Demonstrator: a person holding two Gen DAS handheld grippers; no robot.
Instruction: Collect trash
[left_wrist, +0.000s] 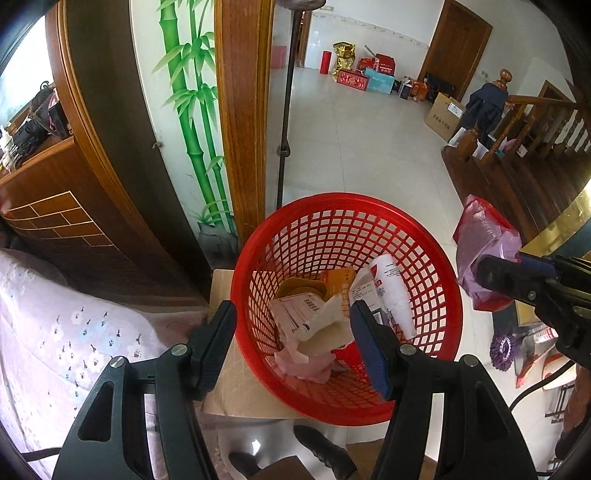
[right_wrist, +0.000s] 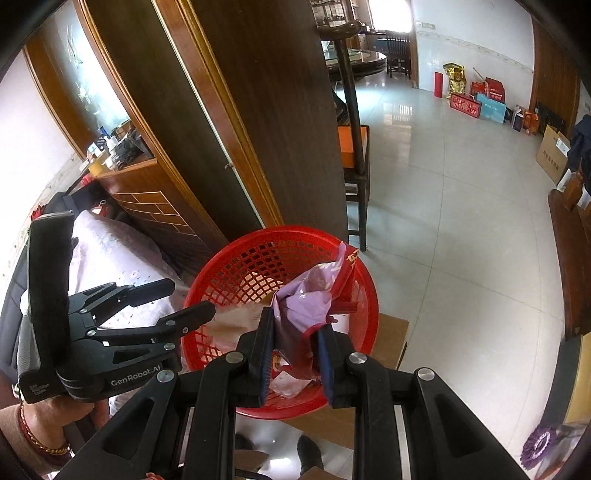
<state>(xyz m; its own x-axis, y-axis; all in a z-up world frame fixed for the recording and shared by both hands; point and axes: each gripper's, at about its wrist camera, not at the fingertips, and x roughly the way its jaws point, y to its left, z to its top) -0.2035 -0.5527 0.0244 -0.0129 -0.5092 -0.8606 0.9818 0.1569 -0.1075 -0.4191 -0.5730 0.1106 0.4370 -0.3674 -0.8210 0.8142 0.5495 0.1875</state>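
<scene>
A red mesh basket (left_wrist: 436, 266) stands on the tiled floor with cartons, paper and wrappers (left_wrist: 317, 314) piled inside. My left gripper (left_wrist: 293, 314) hangs over it, open, with nothing between its fingers. My right gripper (right_wrist: 297, 328) is shut on a crumpled pink and red plastic wrapper (right_wrist: 310, 299), held above the basket (right_wrist: 236, 254). In the left wrist view that wrapper (left_wrist: 484, 240) and the right gripper (left_wrist: 495, 275) sit just off the basket's right rim. In the right wrist view the left gripper (right_wrist: 190, 299) reaches over the basket's left rim.
A flat piece of cardboard (left_wrist: 240, 391) lies under the basket. A bed with a floral cover (left_wrist: 74, 332) lies to the left, a wooden door frame (left_wrist: 243, 110) behind. A dark stool (right_wrist: 356, 177) stands beyond the basket. Boxes (left_wrist: 369, 77) line the far wall; a staircase (left_wrist: 517, 147) rises right.
</scene>
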